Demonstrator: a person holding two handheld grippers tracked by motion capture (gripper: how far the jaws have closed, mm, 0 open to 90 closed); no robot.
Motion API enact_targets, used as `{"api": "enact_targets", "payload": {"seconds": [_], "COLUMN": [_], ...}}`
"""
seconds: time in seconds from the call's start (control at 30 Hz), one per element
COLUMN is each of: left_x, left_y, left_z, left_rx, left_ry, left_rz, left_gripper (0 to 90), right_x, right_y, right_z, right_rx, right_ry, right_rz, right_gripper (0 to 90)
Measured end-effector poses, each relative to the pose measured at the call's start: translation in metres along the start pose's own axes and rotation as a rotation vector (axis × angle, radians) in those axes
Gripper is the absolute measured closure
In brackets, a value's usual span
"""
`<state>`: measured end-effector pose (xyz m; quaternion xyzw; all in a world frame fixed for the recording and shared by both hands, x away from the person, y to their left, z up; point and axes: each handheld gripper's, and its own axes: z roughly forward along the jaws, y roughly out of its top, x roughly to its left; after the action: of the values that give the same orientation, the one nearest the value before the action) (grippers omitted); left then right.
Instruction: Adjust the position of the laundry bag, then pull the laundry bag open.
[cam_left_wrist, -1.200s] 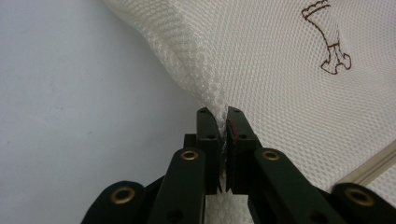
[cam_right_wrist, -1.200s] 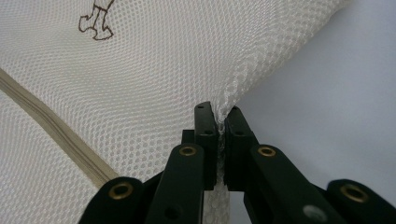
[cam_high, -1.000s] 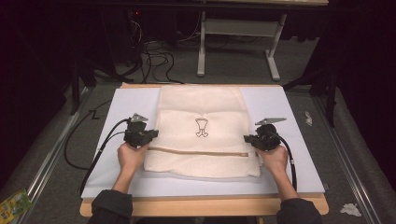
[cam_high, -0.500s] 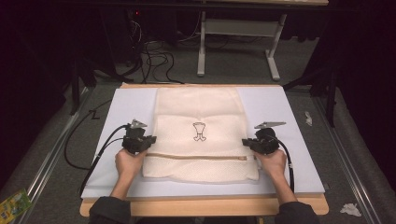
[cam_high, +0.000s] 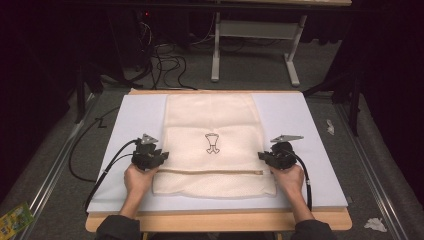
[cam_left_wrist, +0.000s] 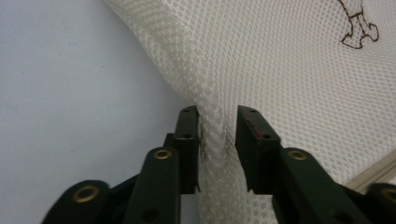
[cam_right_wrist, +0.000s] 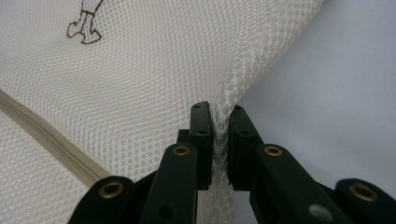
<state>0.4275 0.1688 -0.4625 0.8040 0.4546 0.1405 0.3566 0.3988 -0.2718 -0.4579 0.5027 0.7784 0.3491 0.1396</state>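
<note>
Jaws hide the mesh bag (cam_left_wrist: 280, 70) edge (a pinched fold).

Mesh bag (cam_left_wrist: 289, 93) runs off the top and right edges in the left gripper view, its brown print (cam_left_wrist: 357, 25) clipped. In the high view that print (cam_high: 213, 143) is too small to read.

The mesh bag (cam_high: 212, 145) is cream cloth, an open honeycomb weave with a matt, slightly rough look, and a smooth woven zip tape (cam_high: 210, 171) crosses it toward 6 o'clock. It lies on a smooth, matt pale mat (cam_high: 135, 115) over a wooden tabletop (cam_high: 215, 220). The left gripper (cam_left_wrist: 217, 135) and right gripper (cam_right_wrist: 219, 126) are matt black plastic with brass-coloured rivets.
</note>
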Motion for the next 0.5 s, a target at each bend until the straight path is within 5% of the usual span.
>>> {"api": "enact_targets", "payload": {"seconds": [0.2,0.5], "left_x": [-0.006,-0.025], "left_y": [-0.003,-0.008], "left_z": [-0.005,-0.011], "left_rx": [-0.057,-0.134], "left_ry": [0.022,0.005], "left_rz": [0.025,0.027], "left_gripper": [48.2,41.9], "right_x": [-0.001,-0.002], "right_y": [-0.006,-0.015], "right_z": [0.002,-0.016], "right_rx": [-0.012,-0.090], "right_ry": [-0.023,-0.036], "right_rz": [0.007,0.034], "right_gripper": [64.0,49.4]}}
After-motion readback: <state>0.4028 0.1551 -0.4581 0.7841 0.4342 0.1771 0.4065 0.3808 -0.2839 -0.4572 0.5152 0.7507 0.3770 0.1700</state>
